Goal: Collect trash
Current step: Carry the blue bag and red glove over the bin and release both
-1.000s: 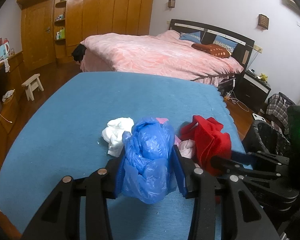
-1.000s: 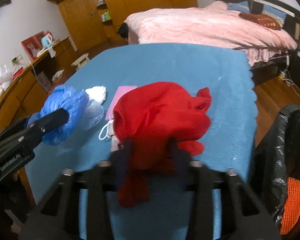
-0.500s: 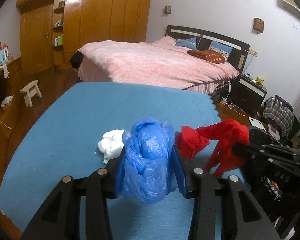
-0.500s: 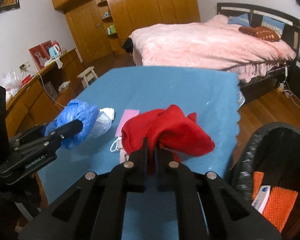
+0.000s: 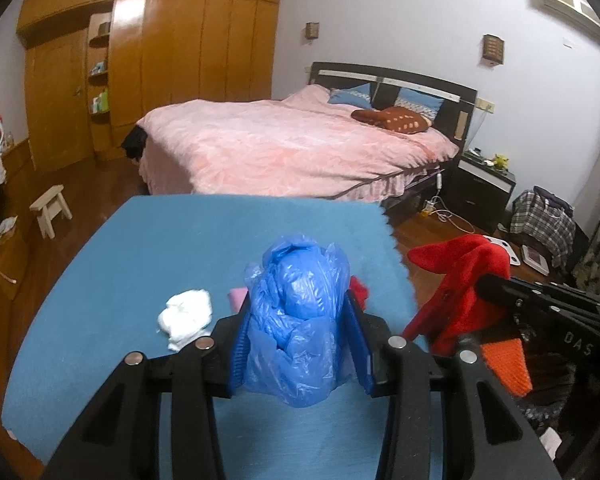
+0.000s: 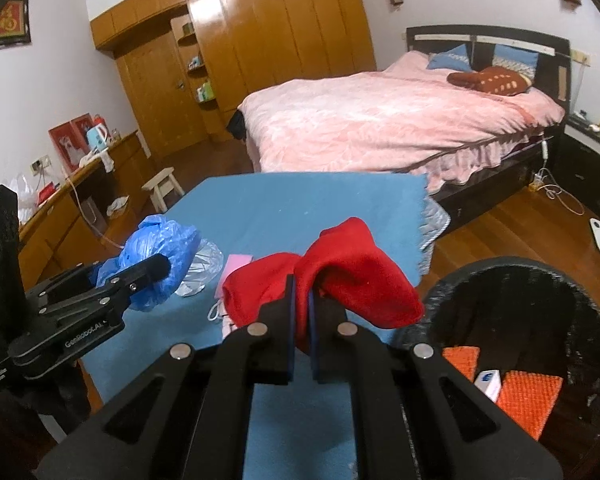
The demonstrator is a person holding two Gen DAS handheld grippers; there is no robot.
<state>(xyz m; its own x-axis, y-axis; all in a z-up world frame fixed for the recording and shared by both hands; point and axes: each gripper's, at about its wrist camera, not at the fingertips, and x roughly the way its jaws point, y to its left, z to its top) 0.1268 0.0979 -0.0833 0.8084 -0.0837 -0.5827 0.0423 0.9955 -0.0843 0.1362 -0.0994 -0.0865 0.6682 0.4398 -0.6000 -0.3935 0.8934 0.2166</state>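
While L wrist view shows the left gripper [image 5: 300, 344] clamped on a blue plastic bag [image 5: 298, 316] above the blue table [image 5: 140, 264], R wrist view shows the right gripper [image 6: 300, 320] pinching a red cloth [image 6: 340, 276] beside the black bin [image 6: 580, 300].

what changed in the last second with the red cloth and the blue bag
The right tongs closed on the red cloth, lifted it off the blue table and swung it right toward the black bin. The left tongs kept their grip on the blue plastic bag, raised slightly.
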